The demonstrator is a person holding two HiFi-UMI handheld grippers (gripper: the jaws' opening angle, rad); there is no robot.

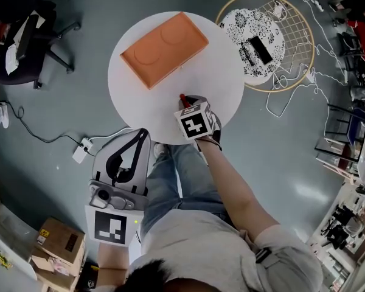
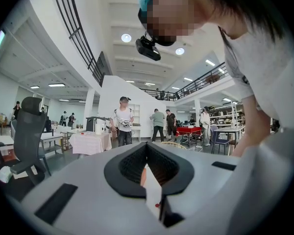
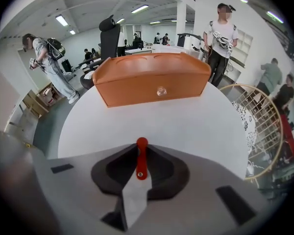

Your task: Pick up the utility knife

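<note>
Utility knife (image 3: 141, 161), lower centre, sits pinched narrowly in my right tool (image 3: 140, 149); I judge lifting could twist it loose.

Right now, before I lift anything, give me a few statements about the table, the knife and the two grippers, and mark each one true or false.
1. The right gripper has its jaws closed on the red utility knife. True.
2. The orange box stands on the floor. False: it stands on the round white table.
3. The left gripper holds the knife. False: its jaws are together with nothing between them, and it is off the table at the person's side.
4. The box's small knob is on the side facing the right gripper. True.
5. The knife lies on top of the box. False: it is at the table's near edge, well apart from the box.
</note>
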